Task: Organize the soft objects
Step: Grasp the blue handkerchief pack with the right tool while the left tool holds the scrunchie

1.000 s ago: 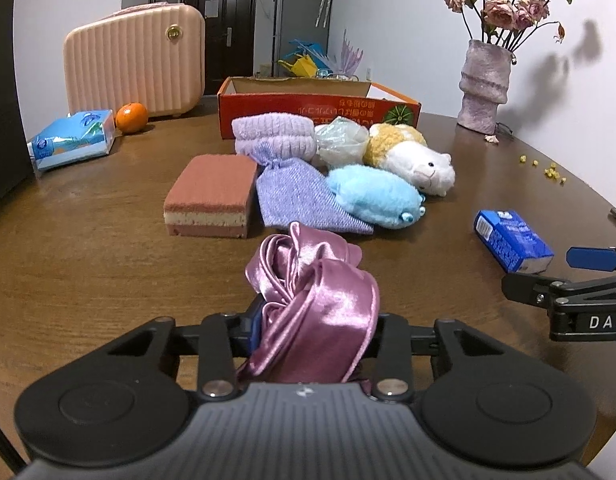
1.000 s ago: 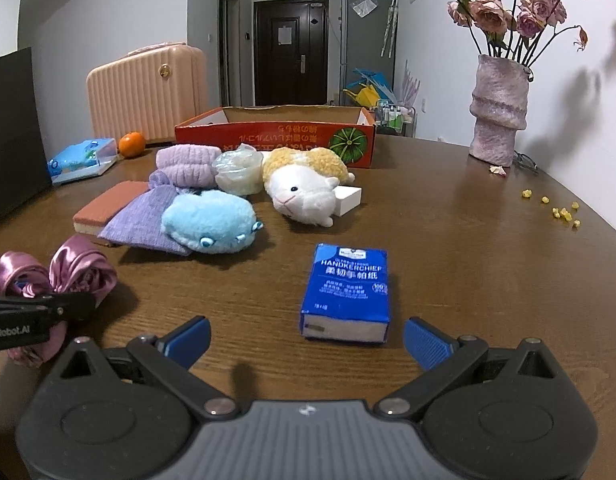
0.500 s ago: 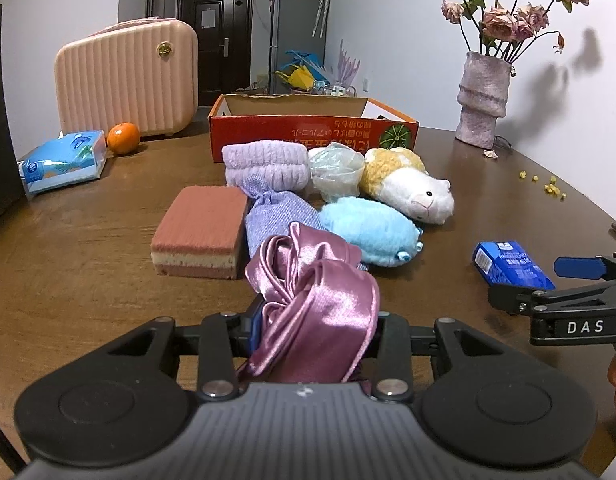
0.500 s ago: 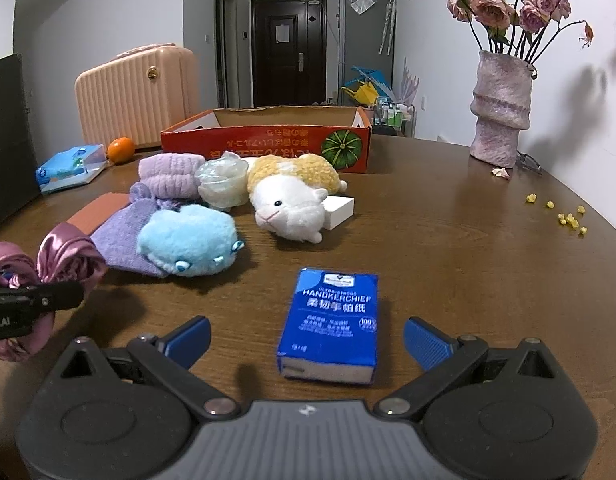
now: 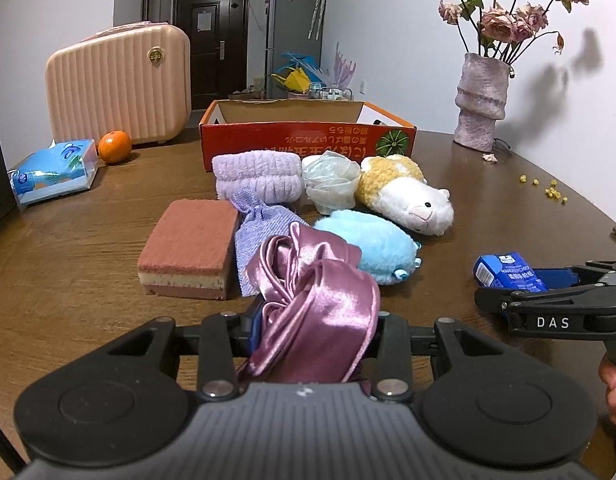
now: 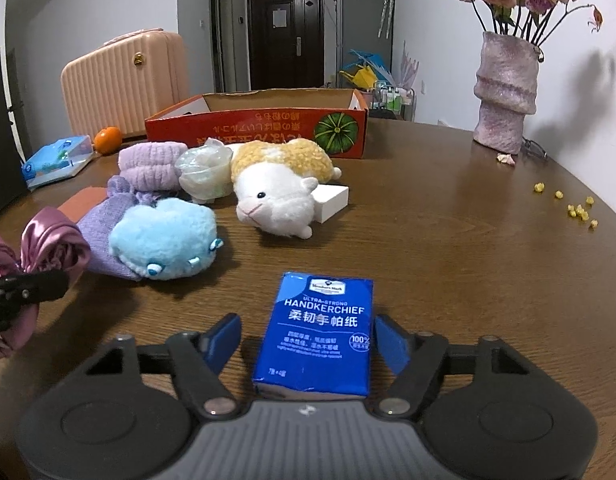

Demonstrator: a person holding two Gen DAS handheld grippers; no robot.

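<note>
The left gripper (image 5: 313, 326) is pinched tight on a pink satin scrunchie (image 5: 311, 284), which bunches up between its pads and rises above them, near of the sponge (image 5: 190, 248) and the blue plush toy (image 5: 369, 246) on the worktop (image 5: 88, 260). The right gripper (image 6: 308, 344) straddles a blue handkerchief tissue pack (image 6: 319, 332) lying flat on the worktop; its jaws are closing, the pack between the blue pads, a gap showing on the left side. Farther off lie a lilac rolled towel (image 6: 152, 164), a white-and-yellow plush sheep (image 6: 280, 188) and the red cardboard box (image 6: 260, 128).
</note>
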